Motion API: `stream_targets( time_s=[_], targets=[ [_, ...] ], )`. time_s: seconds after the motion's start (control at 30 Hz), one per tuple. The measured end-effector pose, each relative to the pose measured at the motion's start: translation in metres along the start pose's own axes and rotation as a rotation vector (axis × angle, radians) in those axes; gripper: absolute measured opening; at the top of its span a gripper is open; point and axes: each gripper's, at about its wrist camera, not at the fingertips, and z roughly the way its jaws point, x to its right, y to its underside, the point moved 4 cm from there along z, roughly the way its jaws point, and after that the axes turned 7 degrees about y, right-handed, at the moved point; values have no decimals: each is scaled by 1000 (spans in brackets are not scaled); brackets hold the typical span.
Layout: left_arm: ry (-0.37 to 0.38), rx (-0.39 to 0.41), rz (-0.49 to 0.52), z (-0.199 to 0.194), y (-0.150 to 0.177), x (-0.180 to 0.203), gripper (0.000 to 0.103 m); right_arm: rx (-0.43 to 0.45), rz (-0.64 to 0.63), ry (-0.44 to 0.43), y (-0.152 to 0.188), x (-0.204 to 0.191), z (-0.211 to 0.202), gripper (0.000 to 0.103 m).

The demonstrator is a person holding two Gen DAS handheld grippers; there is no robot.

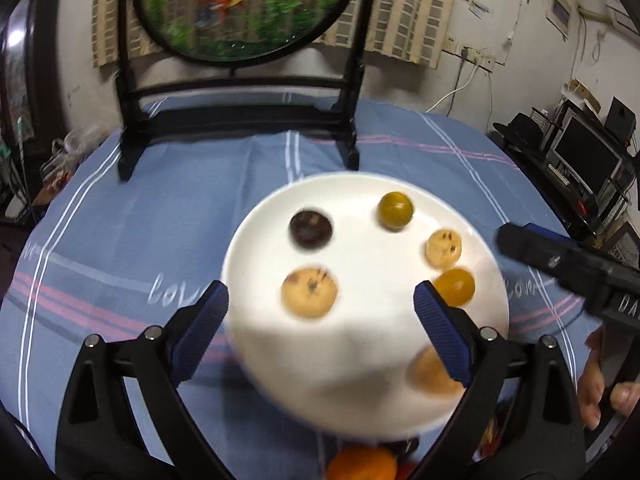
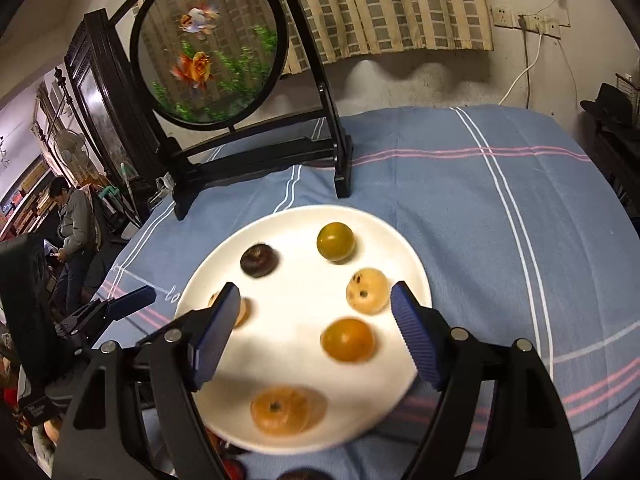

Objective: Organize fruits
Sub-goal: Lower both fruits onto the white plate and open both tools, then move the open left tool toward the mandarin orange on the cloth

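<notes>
A white plate (image 1: 372,360) (image 2: 288,364) lies on the blue striped cloth and carries several small fruits. In the left wrist view these are a dark fruit (image 1: 310,230), a green-yellow one (image 1: 395,211), a pale spotted one (image 1: 443,248), an orange one (image 1: 456,286) and a tan one (image 1: 309,292). My left gripper (image 1: 320,294) is open above the plate, its pads well clear of the tan fruit. My right gripper (image 2: 316,296) is open too, over the orange fruit (image 2: 349,339) and beside the pale spotted fruit (image 2: 367,290), touching neither. A flat tan fruit (image 2: 286,410) lies near the plate's front rim.
A round goldfish screen (image 1: 240,8) (image 2: 208,52) on a black stand occupies the back of the table. An orange fruit (image 1: 362,466) lies off the plate at the near edge. A person (image 2: 72,216) stands beyond the table's left side. A hand (image 1: 596,392) shows at the right.
</notes>
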Motion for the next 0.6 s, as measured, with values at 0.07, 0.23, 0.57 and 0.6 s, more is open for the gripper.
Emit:
stream_targets(
  time_s=[0.07,0.23,0.57,0.6],
  targets=[
    [-15,-20,-3,-10,18,-6,95,4,7,15,10,1,-8,99],
    [-57,-40,29,-36,65,-9,95,17,7,36,44,7,-29,100],
    [36,-46,28,-48,88,0,97,13,189,26,79,56,-62,102],
    [46,-51,37,-48,90,3,97,9,208,17,79,59,-61,102]
  ],
)
